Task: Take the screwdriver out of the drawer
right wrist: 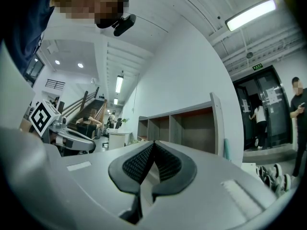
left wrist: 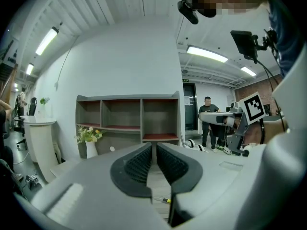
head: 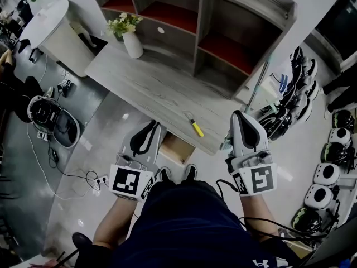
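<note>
Your head view is evenly lit and sharp, with soft glare on the glossy floor and bending toward the edges. Both gripper views are bright under ceiling strip lights, heavily fisheyed with black corners; the left gripper blurs nearest the lens.

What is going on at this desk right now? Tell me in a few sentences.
A person stands at a grey desk with a gripper in each hand. The yellow-handled screwdriver lies on the desktop near its front edge, and neither gripper touches it. Below that edge, what looks like the drawer stands pulled open. The left gripper has its jaws barely apart, the right gripper has its jaws together, and both are empty.
</note>
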Demonstrator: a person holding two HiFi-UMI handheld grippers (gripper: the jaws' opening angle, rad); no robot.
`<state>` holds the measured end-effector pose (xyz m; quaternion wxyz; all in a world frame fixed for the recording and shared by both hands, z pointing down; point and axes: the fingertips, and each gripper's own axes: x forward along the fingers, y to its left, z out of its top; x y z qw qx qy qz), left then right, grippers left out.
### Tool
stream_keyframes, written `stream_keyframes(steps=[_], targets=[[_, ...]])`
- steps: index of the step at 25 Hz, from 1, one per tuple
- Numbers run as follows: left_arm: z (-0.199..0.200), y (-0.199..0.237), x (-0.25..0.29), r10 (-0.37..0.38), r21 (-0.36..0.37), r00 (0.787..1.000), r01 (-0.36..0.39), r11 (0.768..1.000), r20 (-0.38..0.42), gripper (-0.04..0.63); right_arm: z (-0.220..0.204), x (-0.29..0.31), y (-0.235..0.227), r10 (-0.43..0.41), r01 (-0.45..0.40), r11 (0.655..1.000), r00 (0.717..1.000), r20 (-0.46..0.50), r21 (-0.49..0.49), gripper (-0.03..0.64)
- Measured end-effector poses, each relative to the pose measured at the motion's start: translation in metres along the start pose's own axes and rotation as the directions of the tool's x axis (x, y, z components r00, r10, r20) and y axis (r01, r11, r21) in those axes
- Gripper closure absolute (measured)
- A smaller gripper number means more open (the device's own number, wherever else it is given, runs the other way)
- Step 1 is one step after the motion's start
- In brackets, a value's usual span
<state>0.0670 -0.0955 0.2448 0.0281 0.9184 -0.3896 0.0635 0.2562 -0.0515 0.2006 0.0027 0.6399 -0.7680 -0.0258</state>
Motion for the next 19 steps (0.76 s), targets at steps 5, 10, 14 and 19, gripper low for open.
stream_keyframes(steps=[5,10,14,19], targets=[[-0.0045,0.0033,0.0005,-0.014,-0.01,1.0,0.014,1.0,-0.007,0.563,0.0,-0.0003,0.0029,-0.014,0.014,1.0,1.0,-0.006,-0.003,0.611],[-0.008,0.0037,0.0009,-0.022,-0.013,1.0,0.021,1.0,-0.015,0.563,-0.0015,-0.001,0.0036,-0.022,0.022,1.0,1.0,-0.011,-0.006,0.611],[-0.0087,0.0024,0.0036,-0.026,-0.014,0.999,0.025,1.0,-0.022,0.563,-0.0017,0.0,0.002,-0.025,0.025,1.0,1.0,-0.013,-0.004,0.611],[-0.0089,0.0001,0.0053,-0.026,-0.014,0.999,0.025,1.0,-0.026,0.563,-0.0025,-0.0009,-0.0002,-0.025,0.025,1.0,1.0,-0.018,-0.007,0.611]])
